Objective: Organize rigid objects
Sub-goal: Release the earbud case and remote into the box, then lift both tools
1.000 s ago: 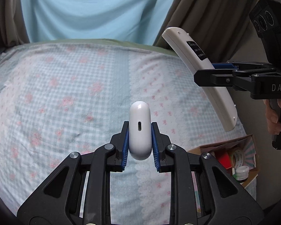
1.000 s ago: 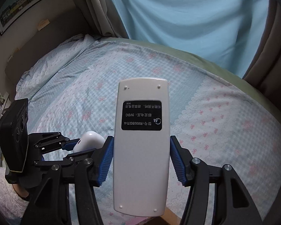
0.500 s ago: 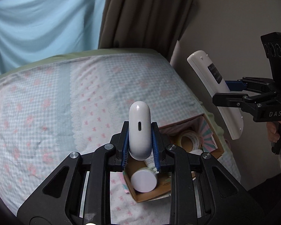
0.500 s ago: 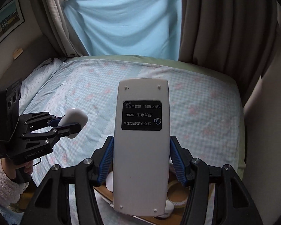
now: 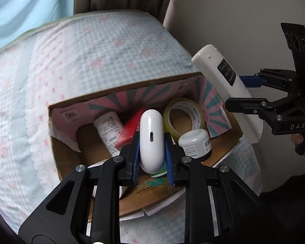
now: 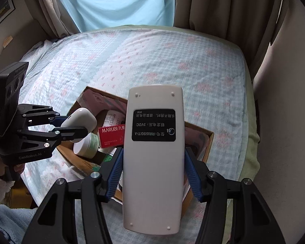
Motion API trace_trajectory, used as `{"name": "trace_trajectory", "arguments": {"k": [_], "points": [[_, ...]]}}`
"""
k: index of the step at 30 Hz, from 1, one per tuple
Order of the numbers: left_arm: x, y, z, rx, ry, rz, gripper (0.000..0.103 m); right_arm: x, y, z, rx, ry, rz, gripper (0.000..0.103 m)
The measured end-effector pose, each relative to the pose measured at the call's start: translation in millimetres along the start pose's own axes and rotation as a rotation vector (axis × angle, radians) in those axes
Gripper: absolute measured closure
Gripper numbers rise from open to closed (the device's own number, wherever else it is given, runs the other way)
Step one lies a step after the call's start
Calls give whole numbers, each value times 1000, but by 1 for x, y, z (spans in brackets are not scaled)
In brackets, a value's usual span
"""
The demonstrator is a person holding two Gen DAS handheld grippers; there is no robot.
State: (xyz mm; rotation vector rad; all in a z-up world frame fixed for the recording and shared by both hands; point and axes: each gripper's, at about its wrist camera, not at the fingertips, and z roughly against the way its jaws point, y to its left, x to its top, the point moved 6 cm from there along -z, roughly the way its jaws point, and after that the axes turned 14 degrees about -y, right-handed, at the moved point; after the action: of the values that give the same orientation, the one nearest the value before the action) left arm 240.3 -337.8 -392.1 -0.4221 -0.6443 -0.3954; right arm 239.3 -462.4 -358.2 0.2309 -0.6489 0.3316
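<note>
Your left gripper (image 5: 151, 142) squeezes white earbud case (image 5: 151, 140) tight, over cardboard box (image 5: 69, 158) on bed (image 5: 91, 50). Your right gripper (image 6: 154, 166) squeezes white remote (image 6: 153, 158), label side up, over same box. Inside box: tape roll (image 5: 184, 116), red Marubi box (image 6: 111, 135), small jars.
</note>
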Motion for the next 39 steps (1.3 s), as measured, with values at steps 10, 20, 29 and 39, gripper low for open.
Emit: {"name": "trace_trajectory", "arguments": {"k": [10, 20, 29, 39], "points": [[-1, 13, -10, 80, 69, -27, 78, -20, 3, -34, 103, 102, 13, 46], [-12, 29, -18, 117, 176, -32, 0, -18, -5, -34, 55, 59, -38, 0], [-9, 27, -3, 95, 160, -28, 0, -21, -13, -25, 11, 66, -97, 0], [2, 20, 32, 55, 107, -66, 0, -12, 5, -3, -53, 54, -97, 0]]}}
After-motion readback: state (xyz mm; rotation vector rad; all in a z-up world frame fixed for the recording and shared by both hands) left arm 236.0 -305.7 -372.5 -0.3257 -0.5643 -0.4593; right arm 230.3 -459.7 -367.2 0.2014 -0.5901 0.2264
